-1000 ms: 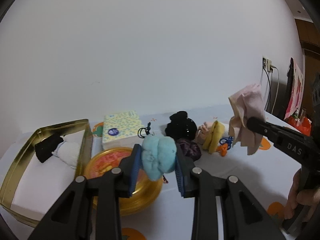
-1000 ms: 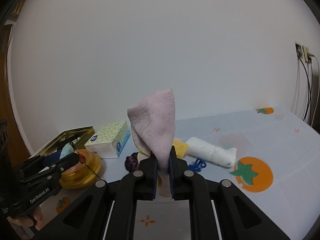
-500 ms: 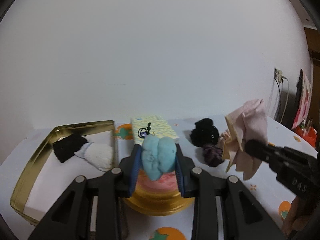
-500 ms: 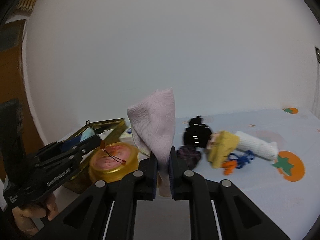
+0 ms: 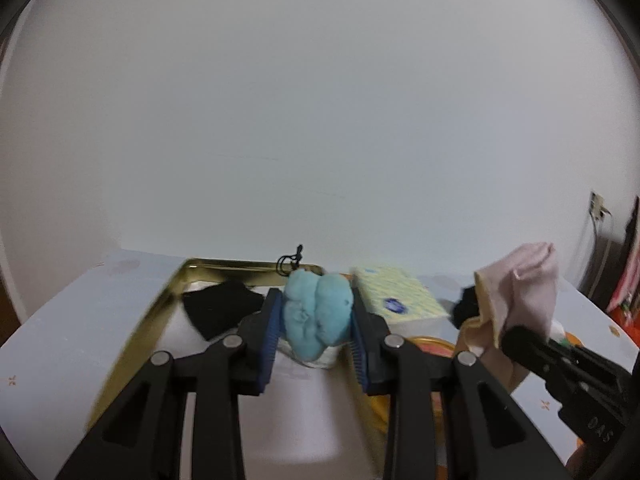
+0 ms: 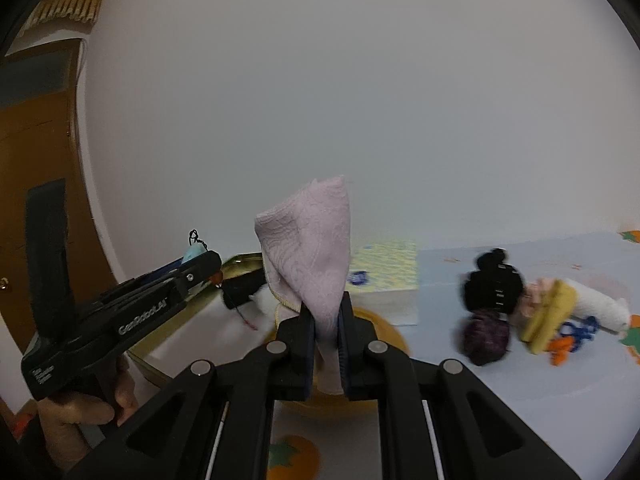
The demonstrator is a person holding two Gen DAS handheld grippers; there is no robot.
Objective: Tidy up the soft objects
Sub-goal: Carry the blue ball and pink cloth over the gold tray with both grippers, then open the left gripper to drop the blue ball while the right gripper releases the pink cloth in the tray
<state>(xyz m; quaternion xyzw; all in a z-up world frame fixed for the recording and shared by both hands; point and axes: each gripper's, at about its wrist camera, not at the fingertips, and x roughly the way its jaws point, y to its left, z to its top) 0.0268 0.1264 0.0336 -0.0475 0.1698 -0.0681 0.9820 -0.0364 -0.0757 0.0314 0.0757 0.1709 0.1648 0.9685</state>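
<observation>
Left gripper (image 5: 316, 330): clamped on a light-blue plush (image 5: 316, 314), blue pads pressing both flanks, black cord loop standing up from its top. Held clear above the gold tray (image 5: 160, 304). Directly beyond the tips, inside the tray: a black cloth (image 5: 220, 310) to the left, something white just below the plush, largely hidden. Just right of the right finger: a yellow-patterned tissue pack (image 5: 400, 300), with a gold round tin (image 5: 432, 346) nearer, mostly covered by the finger.

Right gripper (image 6: 323, 338): jaws pinched tight on a pink cloth (image 6: 310, 252), folded fabric rising in a peak above the tips, a short tail hanging below the pads. Gold tin directly beneath and beyond the tips. Tissue pack just behind the cloth, to the right. Gold tray off to the left, behind the left gripper, which enters from that side in a person's hand (image 6: 76, 408).

Well to the right of the right gripper, on the pale tablecloth (image 6: 520, 400) with orange fruit prints: a loose cluster of a black plush (image 6: 494, 284), a dark purple ball (image 6: 486, 336), a yellow soft item (image 6: 550, 316), a white roll (image 6: 596, 306), and blue and orange pieces (image 6: 572, 336), touching or nearly so; outlines blurred.
</observation>
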